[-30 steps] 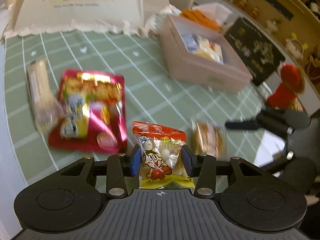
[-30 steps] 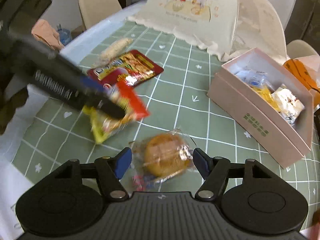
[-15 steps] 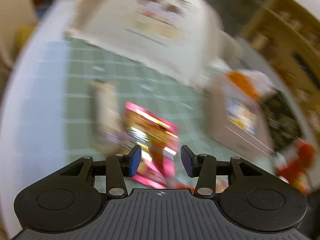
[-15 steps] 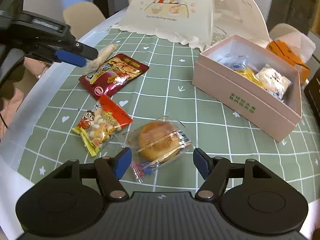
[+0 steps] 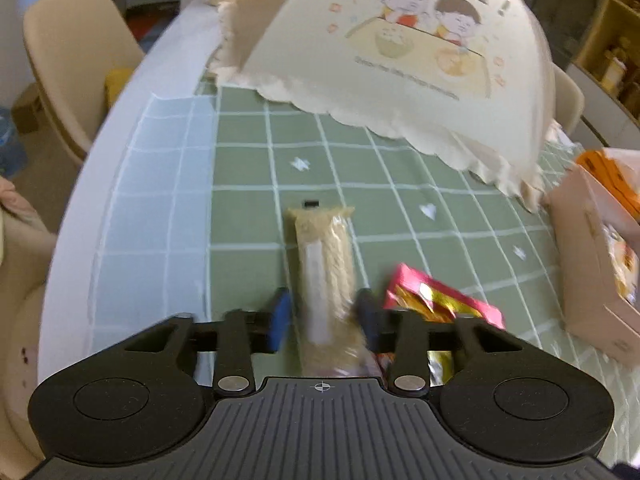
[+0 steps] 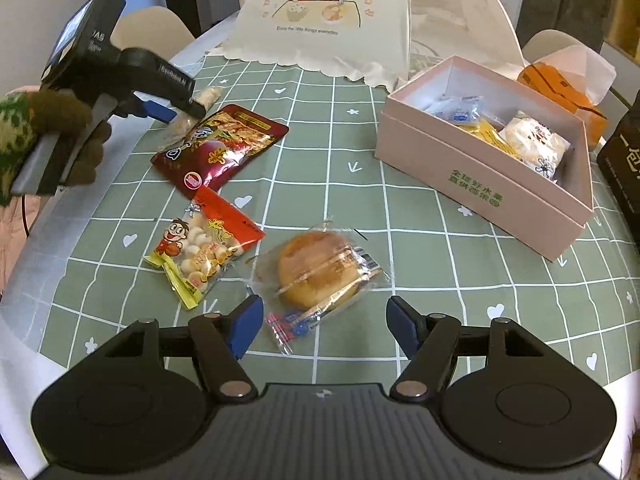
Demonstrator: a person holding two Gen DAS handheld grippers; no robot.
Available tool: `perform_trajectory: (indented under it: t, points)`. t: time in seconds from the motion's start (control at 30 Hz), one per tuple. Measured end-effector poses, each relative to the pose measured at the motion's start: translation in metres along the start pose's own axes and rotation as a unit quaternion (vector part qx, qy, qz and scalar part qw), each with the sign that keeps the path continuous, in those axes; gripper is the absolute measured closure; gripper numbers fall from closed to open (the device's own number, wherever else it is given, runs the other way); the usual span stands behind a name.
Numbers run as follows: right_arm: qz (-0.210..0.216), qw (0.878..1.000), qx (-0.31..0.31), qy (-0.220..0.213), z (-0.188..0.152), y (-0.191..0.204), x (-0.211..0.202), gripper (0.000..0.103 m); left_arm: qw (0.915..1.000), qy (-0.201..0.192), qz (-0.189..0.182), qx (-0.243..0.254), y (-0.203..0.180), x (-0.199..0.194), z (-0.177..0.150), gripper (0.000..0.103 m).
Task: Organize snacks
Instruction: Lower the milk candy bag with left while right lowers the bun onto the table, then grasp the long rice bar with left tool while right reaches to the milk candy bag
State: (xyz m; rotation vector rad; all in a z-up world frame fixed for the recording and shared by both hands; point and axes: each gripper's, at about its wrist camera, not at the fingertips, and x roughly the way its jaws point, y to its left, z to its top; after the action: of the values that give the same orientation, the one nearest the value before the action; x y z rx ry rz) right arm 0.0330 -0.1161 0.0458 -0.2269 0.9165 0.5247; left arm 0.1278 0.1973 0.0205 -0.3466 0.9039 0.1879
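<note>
The left gripper (image 5: 324, 316) tilts downward, its jaws closing with a long wrapped snack (image 5: 326, 276) between them. The right gripper (image 6: 322, 326) tilts down likewise, jaws wide apart and gripping nothing.

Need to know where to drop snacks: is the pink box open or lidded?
Open. The pink box has no lid on; its white inside and several wrapped snacks show from above.

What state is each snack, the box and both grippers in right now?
Left gripper: jaws closing around the tan snack bar.
Tan snack bar: flat on the cloth, between the fingers.
Right gripper: open, above the wrapped bun.
Wrapped bun: sealed, on the cloth.
Dark red pouch: flat, untouched.
Cartoon biscuit bag: flat, untouched.
Pink box: open, partly filled.
</note>
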Motion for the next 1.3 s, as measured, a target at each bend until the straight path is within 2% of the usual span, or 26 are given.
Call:
perform_trajectory:
  t: [0.13, 0.27, 0.43, 0.6, 0.73, 0.77, 0.87, 0.97, 1.07, 1.17, 1.3]
  points:
    - [0.021, 1.0, -0.006, 0.001, 0.005, 0.009, 0.001, 0.034, 0.9988, 0.019, -0.044, -0.013, 0.009, -0.018, -0.024, 0.069]
    - [0.061, 0.998, -0.02, -0.001, 0.011, 0.024, 0.002, 0.034, 0.9968, 0.038, -0.067, -0.019, 0.012, -0.046, -0.056, 0.069]
    - [0.111, 0.994, -0.009, 0.008, 0.025, 0.046, 0.016, 0.034, 0.9972, 0.048, -0.058, -0.006, 0.012, -0.071, -0.091, 0.069]
    - [0.085, 0.996, -0.022, 0.005, 0.042, 0.066, 0.04, 0.034, 0.9966, 0.054, -0.062, 0.003, 0.006, -0.083, -0.114, 0.069]
    - [0.079, 0.996, -0.034, 0.007, 0.039, 0.07, 0.044, 0.037, 0.996, 0.056, -0.069, 0.001, 0.005, -0.088, -0.122, 0.069]
    - [0.083, 0.996, -0.035, 0.007, 0.036, 0.068, 0.041, 0.04, 0.9959, 0.057, -0.071, 0.0, 0.004, -0.089, -0.125, 0.069]
    - [0.087, 0.996, -0.034, 0.013, 0.023, 0.059, 0.031, 0.041, 0.9946, 0.063, -0.082, -0.003, 0.0, -0.091, -0.13, 0.069]
    - [0.067, 0.997, -0.035, 0.027, 0.002, 0.046, 0.025, 0.041, 0.9929, 0.07, -0.097, 0.007, -0.01, -0.093, -0.138, 0.069]
    - [0.044, 0.998, -0.043, 0.023, -0.015, 0.035, 0.015, 0.04, 0.9918, 0.072, -0.102, 0.027, -0.024, -0.095, -0.146, 0.069]
    - [0.071, 0.997, -0.023, 0.029, -0.019, 0.025, 0.009, 0.039, 0.9919, 0.071, -0.1, 0.033, -0.031, -0.095, -0.148, 0.069]
    - [0.093, 0.995, 0.0, 0.027, -0.007, 0.028, 0.011, 0.035, 0.9935, 0.07, -0.09, 0.001, -0.018, -0.096, -0.144, 0.069]
